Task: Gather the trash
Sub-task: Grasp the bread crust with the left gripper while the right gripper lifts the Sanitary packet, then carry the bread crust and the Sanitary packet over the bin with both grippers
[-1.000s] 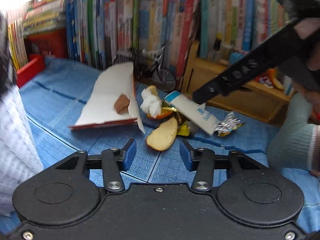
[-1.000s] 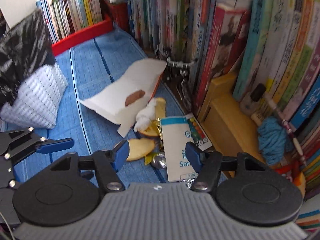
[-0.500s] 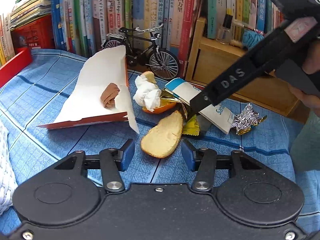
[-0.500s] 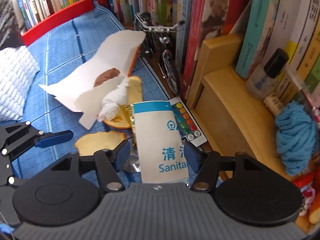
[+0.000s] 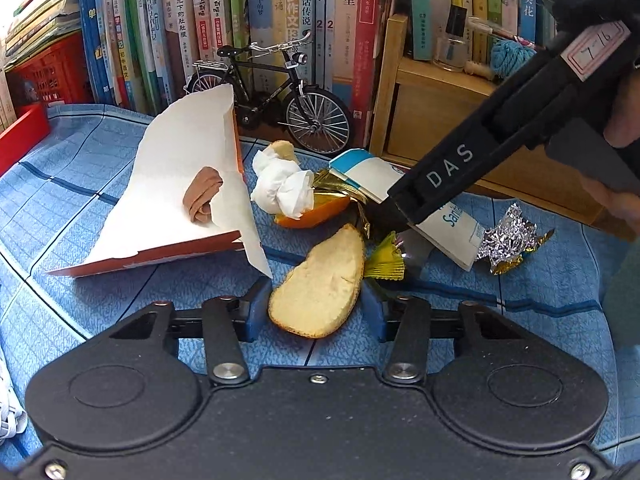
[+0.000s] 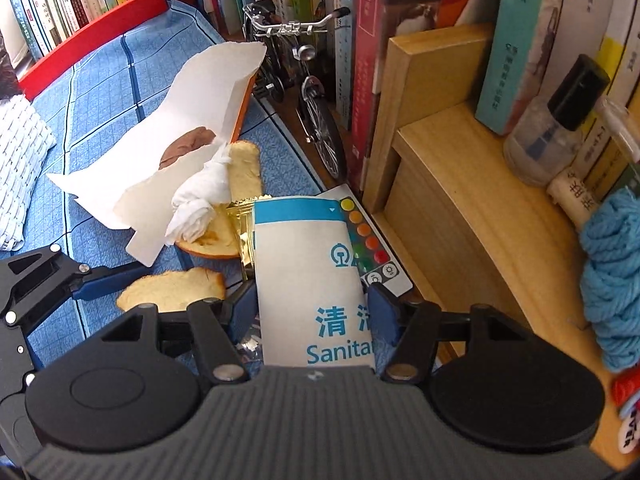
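Note:
On the blue cloth lies a pile of trash. It holds a pale peel piece, a crumpled tissue on an orange peel cup, a gold wrapper, a silver foil wrapper and a torn white envelope with a brown scrap. My left gripper is closing, and its blue pads touch both sides of the pale peel. My right gripper stands open, straddling the white and blue sanitary bag. One of its fingers reaches down onto that bag.
A model bicycle stands against a row of books behind the pile. To the right, a wooden shelf carries a small bottle and blue yarn. A colour-button card lies under the bag. At the left is a white woven thing.
Both grippers have come down and closer to the pile. The pale peel now sits between the left pads, and the sanitary bag fills the gap between the right fingers.

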`<action>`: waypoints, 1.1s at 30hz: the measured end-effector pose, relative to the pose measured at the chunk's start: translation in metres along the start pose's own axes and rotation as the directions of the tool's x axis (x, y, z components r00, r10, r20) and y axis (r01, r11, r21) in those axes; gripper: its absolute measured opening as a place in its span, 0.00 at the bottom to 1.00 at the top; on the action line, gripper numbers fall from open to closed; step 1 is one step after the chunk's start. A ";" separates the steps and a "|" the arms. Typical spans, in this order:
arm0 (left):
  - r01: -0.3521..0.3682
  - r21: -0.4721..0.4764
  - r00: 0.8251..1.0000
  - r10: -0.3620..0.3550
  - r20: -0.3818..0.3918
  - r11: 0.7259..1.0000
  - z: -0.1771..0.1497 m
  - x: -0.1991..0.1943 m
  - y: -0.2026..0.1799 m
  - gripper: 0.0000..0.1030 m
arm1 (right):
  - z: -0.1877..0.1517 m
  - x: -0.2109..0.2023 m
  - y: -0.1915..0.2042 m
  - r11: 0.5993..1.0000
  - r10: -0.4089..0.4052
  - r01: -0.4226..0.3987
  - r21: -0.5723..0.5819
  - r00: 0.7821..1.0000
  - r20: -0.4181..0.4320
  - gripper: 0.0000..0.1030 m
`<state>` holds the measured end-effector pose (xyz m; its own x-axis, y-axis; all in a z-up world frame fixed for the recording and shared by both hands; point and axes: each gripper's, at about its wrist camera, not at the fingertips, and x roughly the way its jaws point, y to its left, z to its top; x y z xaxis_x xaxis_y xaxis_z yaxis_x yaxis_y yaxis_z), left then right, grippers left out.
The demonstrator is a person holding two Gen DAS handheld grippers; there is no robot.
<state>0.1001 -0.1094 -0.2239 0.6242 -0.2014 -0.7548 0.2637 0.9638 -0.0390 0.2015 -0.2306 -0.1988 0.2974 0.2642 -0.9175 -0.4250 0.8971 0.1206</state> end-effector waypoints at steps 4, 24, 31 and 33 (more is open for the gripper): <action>-0.010 -0.007 1.000 0.010 -0.008 1.000 0.003 -0.003 -0.001 0.38 | 0.002 -0.003 -0.001 1.000 0.011 -0.011 0.011 1.000 -0.016 0.58; -0.087 -0.038 0.986 0.092 0.136 0.995 0.031 -0.164 0.017 0.34 | 0.025 -0.128 0.052 0.999 0.040 -0.041 0.005 0.995 0.094 0.34; -0.099 -0.024 0.967 0.101 0.235 0.995 0.050 -0.248 0.034 0.35 | 0.041 -0.187 0.080 0.994 0.098 -0.104 0.030 0.979 0.178 0.34; -0.119 0.002 0.962 0.114 0.250 0.993 0.054 -0.264 0.039 0.35 | 0.045 -0.201 0.090 0.993 0.111 -0.117 0.021 0.973 0.203 0.34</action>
<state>-0.0144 -0.0282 0.0095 0.8141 -0.1271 -0.5666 0.1896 0.9805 0.0523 0.1420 -0.1868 0.0138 0.4161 0.4281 -0.8022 -0.4392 0.8671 0.2350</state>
